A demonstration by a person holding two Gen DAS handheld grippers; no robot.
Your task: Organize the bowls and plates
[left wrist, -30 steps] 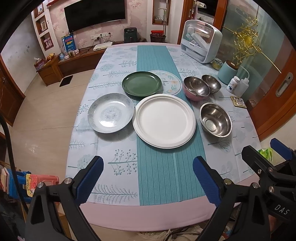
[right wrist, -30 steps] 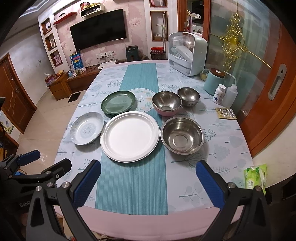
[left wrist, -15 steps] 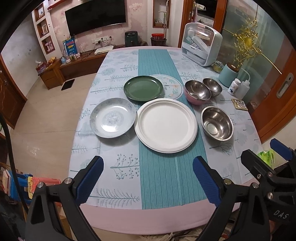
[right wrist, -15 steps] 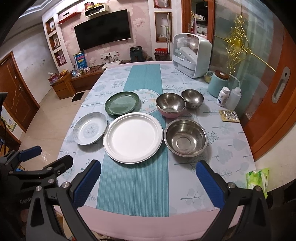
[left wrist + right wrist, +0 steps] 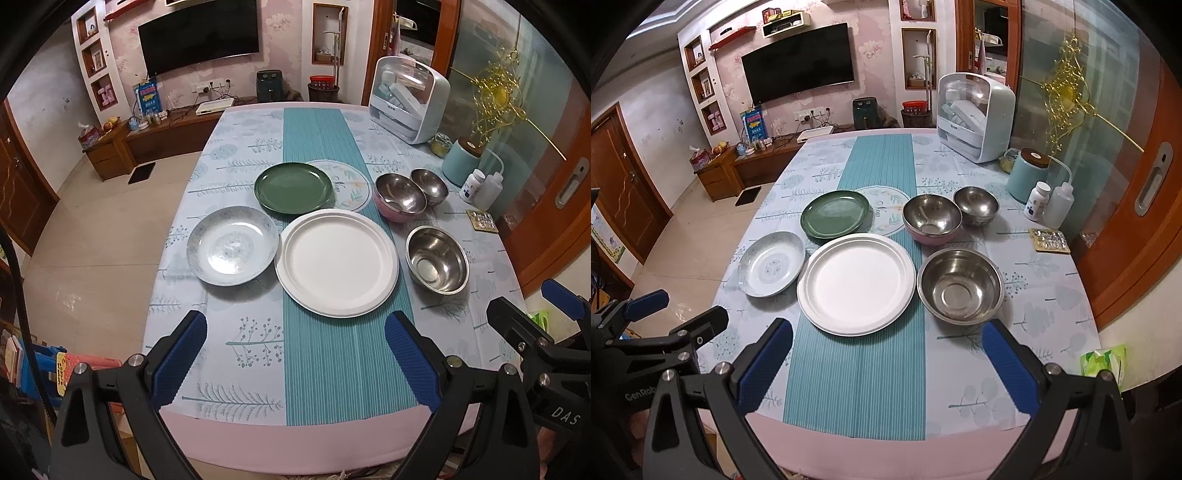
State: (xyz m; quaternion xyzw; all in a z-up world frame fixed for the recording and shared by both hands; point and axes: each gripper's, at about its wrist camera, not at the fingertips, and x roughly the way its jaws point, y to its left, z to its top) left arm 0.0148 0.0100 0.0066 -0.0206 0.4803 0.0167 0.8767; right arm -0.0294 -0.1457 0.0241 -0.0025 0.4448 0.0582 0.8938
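Observation:
A large white plate (image 5: 337, 261) (image 5: 856, 282) lies mid-table on the teal runner. Left of it sits a pale blue patterned plate (image 5: 232, 250) (image 5: 772, 263); behind it a green plate (image 5: 294, 187) (image 5: 834, 213) overlaps a round floral mat (image 5: 351, 185). A large steel bowl (image 5: 437, 264) (image 5: 961, 289) stands right of the white plate. Behind that are a steel bowl with a pink outside (image 5: 399, 197) (image 5: 931, 218) and a small steel bowl (image 5: 429, 185) (image 5: 976, 204). My left gripper (image 5: 295, 363) and right gripper (image 5: 886, 363) hang open and empty over the near table edge.
A white and mint dish cabinet (image 5: 975, 115) stands at the far right of the table, with a mint canister (image 5: 1029, 173), two bottles (image 5: 1048, 201) and a blister pack (image 5: 1049, 240) along the right edge. A wooden door is close on the right. Tiled floor lies left.
Both grippers have risen and drawn back slightly, so the dishes sit lower in view. Nothing on the table has moved, and both stay open.

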